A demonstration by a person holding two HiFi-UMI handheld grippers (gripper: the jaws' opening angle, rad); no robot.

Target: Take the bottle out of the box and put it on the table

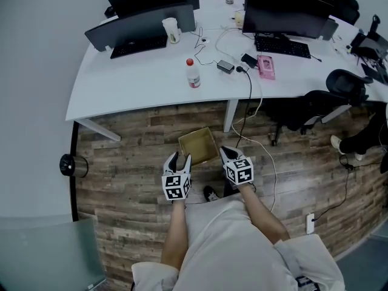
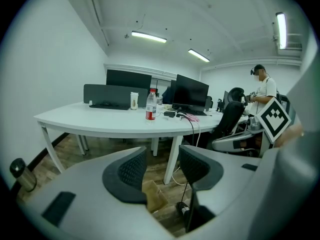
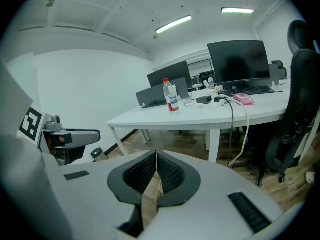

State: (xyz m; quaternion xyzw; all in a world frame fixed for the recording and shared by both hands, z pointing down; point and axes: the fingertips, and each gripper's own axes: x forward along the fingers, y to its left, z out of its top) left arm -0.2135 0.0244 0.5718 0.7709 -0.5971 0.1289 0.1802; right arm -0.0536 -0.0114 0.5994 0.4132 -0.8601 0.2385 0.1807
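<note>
White table (image 1: 139,71) bears the bottle (image 1: 193,73), wood floor (image 1: 133,162) below — right gripper (image 1: 228,153) pinches the box (image 1: 197,145), left gripper (image 1: 180,157) agape

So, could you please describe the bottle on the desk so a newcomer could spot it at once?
Start at the long white curved desk with dark monitors. Near the middle of its front edge stands a clear plastic bottle, upright. Its red cap and red label set it apart from the white cup and black adapter nearby.
</note>
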